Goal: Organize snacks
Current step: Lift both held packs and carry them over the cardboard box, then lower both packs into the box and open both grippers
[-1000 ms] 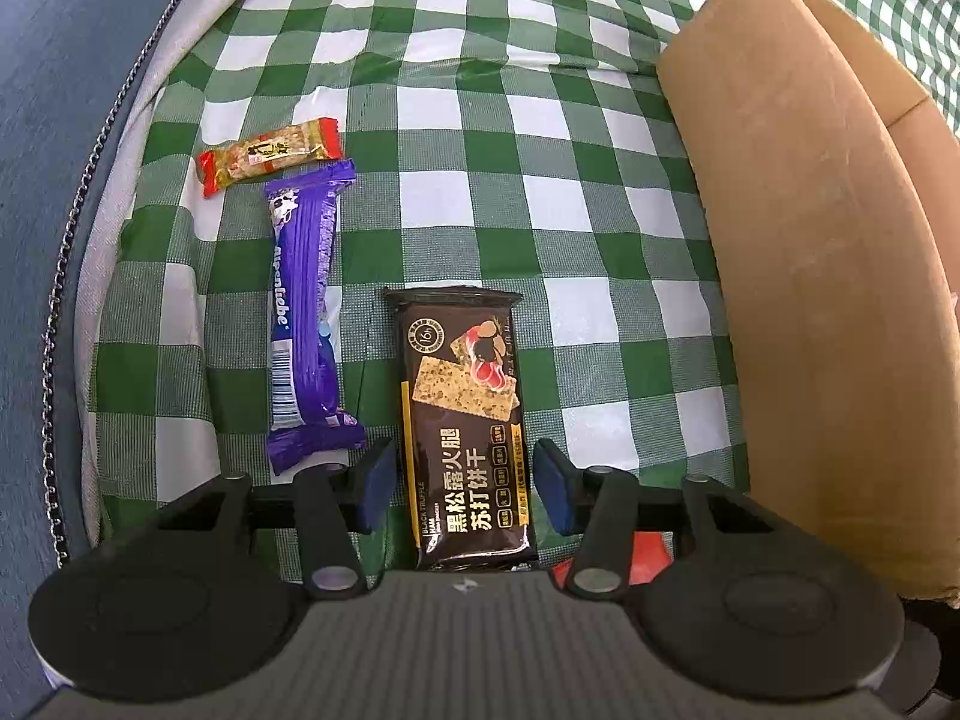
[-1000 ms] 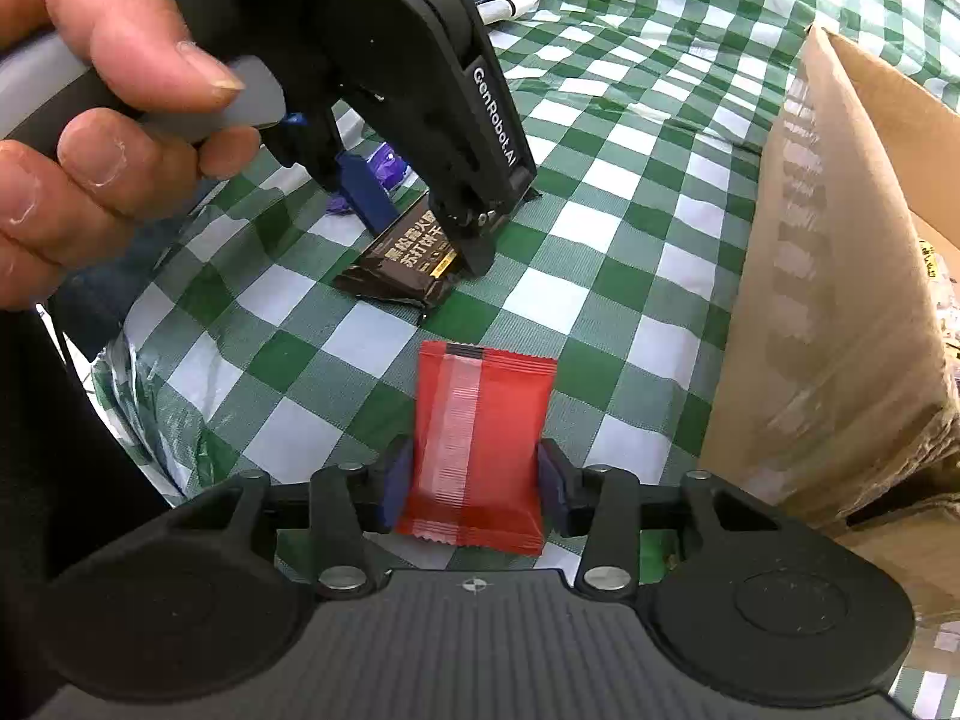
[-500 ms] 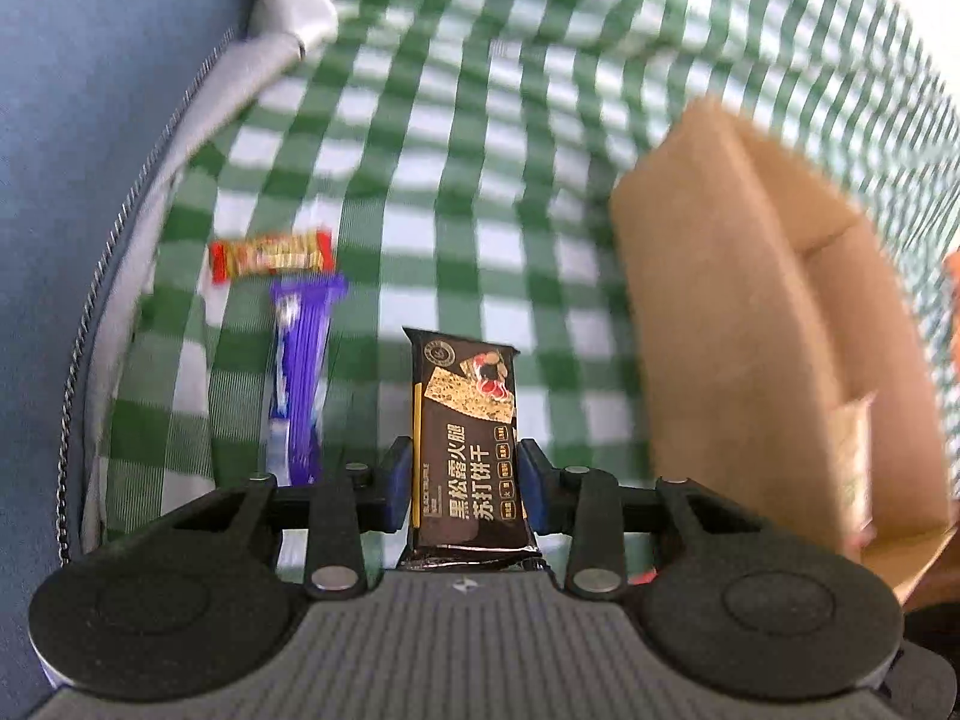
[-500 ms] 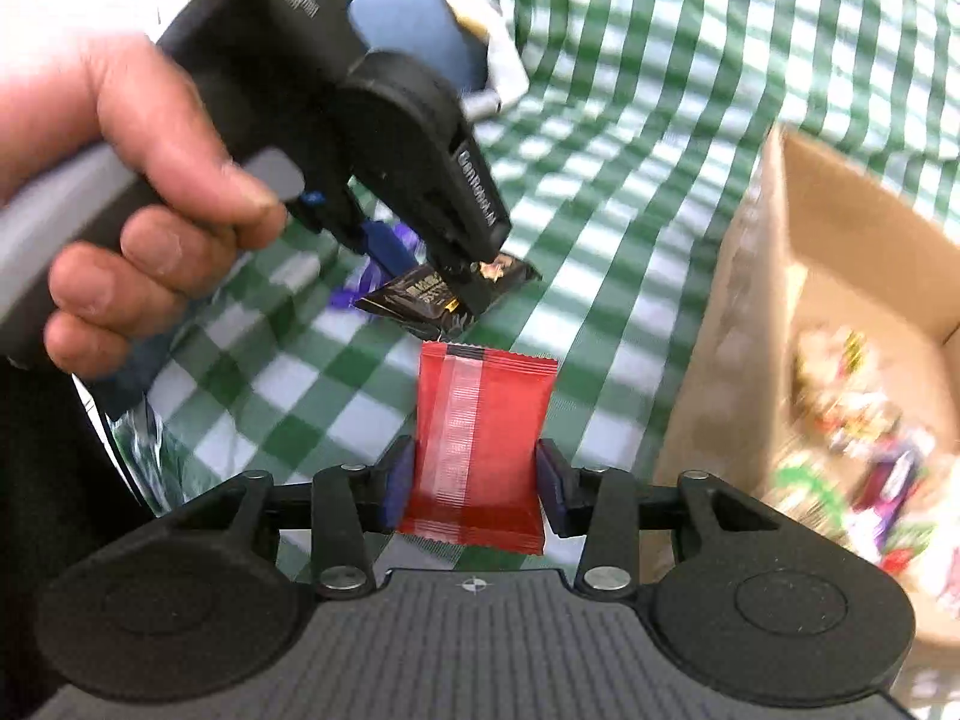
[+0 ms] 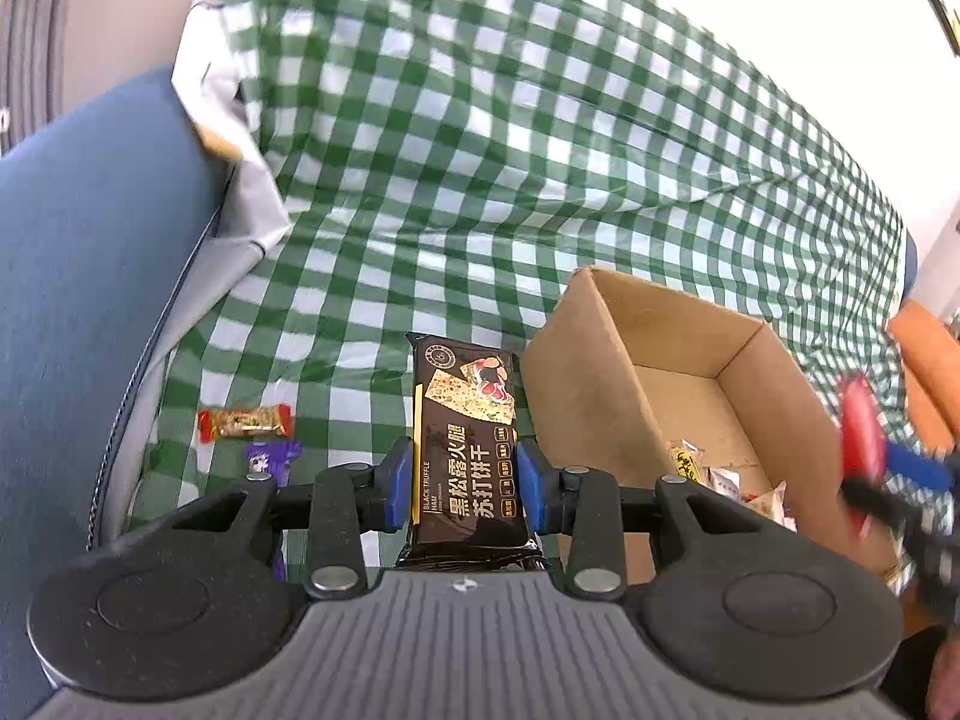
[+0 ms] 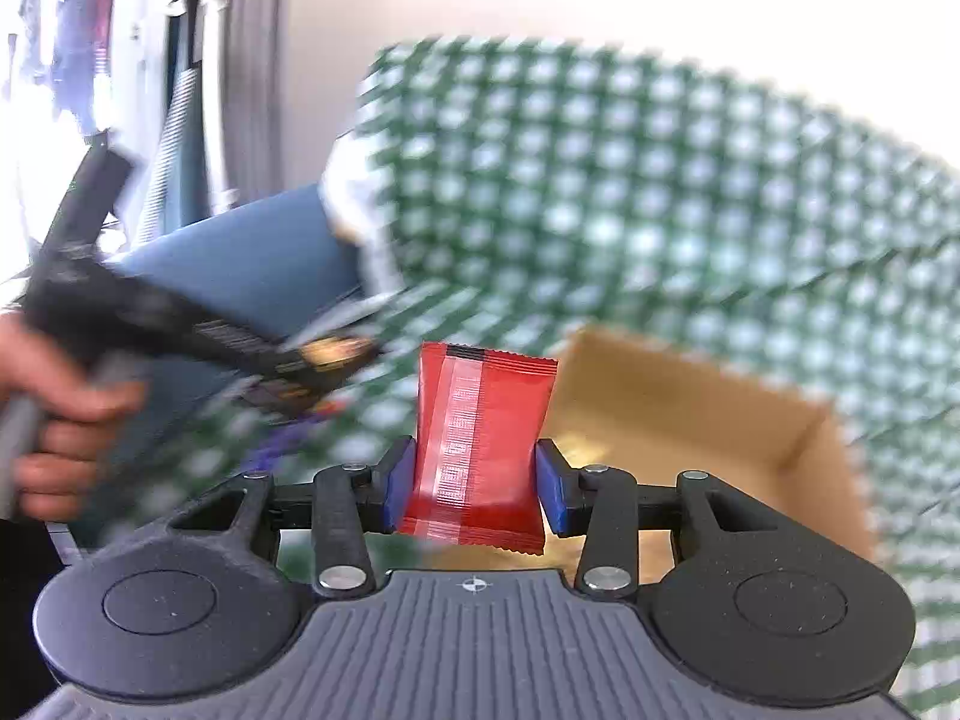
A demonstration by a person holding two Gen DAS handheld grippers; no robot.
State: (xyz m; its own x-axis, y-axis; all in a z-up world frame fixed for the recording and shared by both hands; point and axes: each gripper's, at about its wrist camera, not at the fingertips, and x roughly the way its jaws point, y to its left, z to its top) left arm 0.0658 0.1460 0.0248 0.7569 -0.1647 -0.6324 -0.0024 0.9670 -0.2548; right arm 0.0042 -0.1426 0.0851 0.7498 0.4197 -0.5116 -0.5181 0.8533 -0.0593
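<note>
The left gripper has its blue-padded fingers clenched on the long sides of a black cracker packet printed with Chinese characters and a picture of crackers, which is held lengthwise and lifted above the green-and-white checked cloth. To the right of the packet stands an open brown cardboard box, and several small wrapped snacks lie on its floor. On the cloth to the left lie a small red-and-gold wrapped candy bar and, just below it, a purple-wrapped bar partly hidden behind the gripper body. A blue cushioned seat borders the cloth on the left. The right gripper has its fingers grasping a red rectangular foil sachet with a lighter stripe down its middle, held upright in front of the box; the background here is badly blurred. In the right wrist view the person's left hand grips the handle of the other tool at the left edge, smeared by motion.
</note>
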